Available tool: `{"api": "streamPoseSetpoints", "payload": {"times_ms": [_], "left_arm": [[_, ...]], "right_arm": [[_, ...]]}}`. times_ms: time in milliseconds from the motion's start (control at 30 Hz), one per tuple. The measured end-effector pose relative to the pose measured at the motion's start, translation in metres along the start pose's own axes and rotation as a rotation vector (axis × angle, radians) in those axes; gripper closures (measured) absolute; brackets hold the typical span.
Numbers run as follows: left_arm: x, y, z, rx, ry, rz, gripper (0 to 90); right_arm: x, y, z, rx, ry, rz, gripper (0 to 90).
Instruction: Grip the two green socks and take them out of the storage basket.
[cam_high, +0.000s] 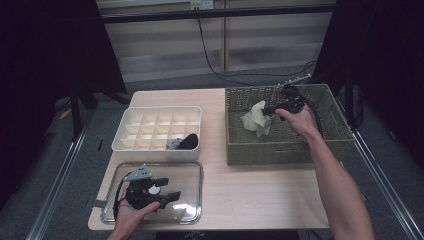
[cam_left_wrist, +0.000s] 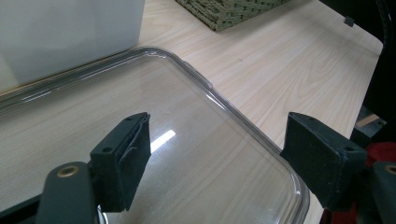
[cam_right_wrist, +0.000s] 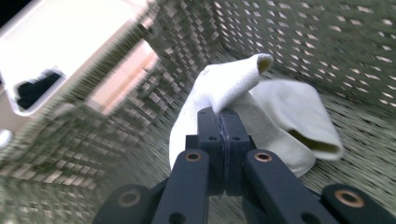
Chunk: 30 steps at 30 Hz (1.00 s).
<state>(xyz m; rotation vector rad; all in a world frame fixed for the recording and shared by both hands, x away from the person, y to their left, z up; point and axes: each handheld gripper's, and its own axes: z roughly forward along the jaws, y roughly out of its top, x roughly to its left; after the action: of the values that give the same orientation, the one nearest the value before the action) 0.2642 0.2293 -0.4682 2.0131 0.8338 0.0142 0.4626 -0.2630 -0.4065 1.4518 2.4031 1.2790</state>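
One pale sock (cam_right_wrist: 261, 107) hangs from the right tool (cam_right_wrist: 223, 119), whose jaws are pinched shut on a fold of the fabric above the floor of the woven basket (cam_high: 240, 145). In the high view the same sock (cam_high: 257, 118) dangles inside the basket, near its left wall, with the right tool (cam_high: 274, 108) just beside it. The grip takes only a narrow ridge of cloth, so the main risk, as I judge it, is that the sock slides out under its own weight on the way across, dropping back into the basket or onto the desk (cam_high: 250, 190).

A second risk is the basket wall itself: the loose toe and cuff trail below the jaws, and could drag on the rim if the lift is too low, tugging the fabric free.

The likely destination is the white divided box (cam_high: 160, 127), where one cell already holds a dark rolled item (cam_high: 189, 141). A limp, unrolled sock may well straddle two cells or drape over a divider rather than settle into one.

The left tool (cam_high: 167, 196) rests with its jaws spread wide and empty over the clear lid (cam_left_wrist: 224, 107) lying on the desk, touching nothing between its pads (cam_left_wrist: 135, 149). If it presses down, the lid could skid toward the desk's near edge.
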Motion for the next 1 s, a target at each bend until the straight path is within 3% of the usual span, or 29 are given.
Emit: {"api": "streamPoseSetpoints", "payload": {"times_ms": [267,1000], "left_arm": [[-0.002,0.0,-0.001,-0.004,0.01,0.003,23.2],[-0.007,-0.002,-0.003,-0.01,0.004,0.023,23.6]], "right_arm": [[0.012,0.0,-0.006,-0.037,0.001,-0.037,89.5],[0.032,-0.002,-0.038,-0.215,0.052,-0.03,89.6]]}}
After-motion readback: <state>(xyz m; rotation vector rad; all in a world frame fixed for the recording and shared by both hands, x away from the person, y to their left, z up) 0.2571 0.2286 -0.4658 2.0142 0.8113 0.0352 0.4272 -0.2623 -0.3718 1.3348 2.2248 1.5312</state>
